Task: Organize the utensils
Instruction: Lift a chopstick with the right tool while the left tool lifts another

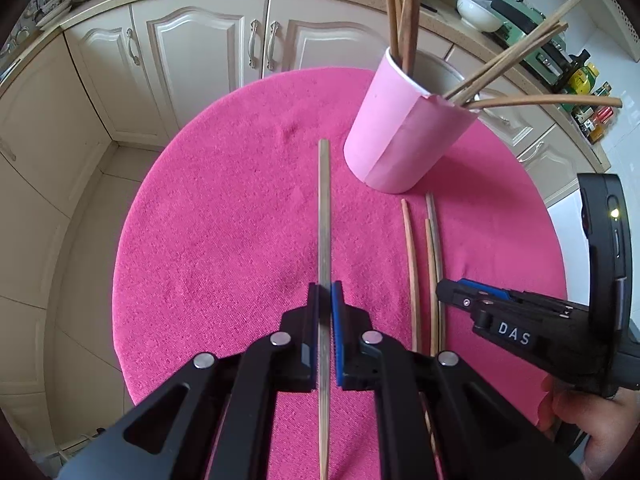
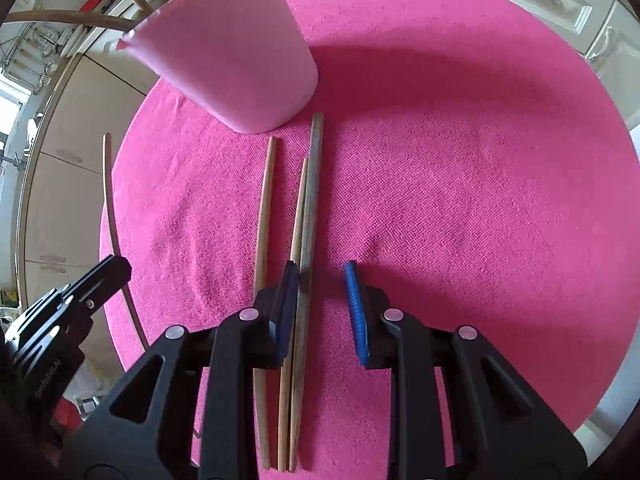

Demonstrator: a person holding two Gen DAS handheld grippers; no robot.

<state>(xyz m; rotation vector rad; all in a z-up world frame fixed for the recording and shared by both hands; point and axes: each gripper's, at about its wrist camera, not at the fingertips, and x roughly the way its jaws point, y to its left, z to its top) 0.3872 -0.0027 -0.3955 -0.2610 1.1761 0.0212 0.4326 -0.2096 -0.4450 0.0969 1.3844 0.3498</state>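
Note:
My left gripper (image 1: 325,292) is shut on a wooden chopstick (image 1: 324,216) that points forward above the pink round table (image 1: 224,216). A pink cup (image 1: 404,136) holding several chopsticks stands ahead to the right. Three chopsticks (image 2: 304,216) lie side by side on the cloth. My right gripper (image 2: 322,276) is open just over them, its left finger (image 2: 289,280) beside the grey chopstick (image 2: 310,208). The pink cup (image 2: 236,56) is ahead left in the right wrist view. The left gripper (image 2: 108,276) and its held chopstick (image 2: 108,184) show at the left there.
Cream kitchen cabinets (image 1: 192,44) run behind the table, with a counter holding a white bowl (image 1: 476,12) and bottles (image 1: 588,92) at the right. The table edge drops to tiled floor (image 1: 80,208) on the left.

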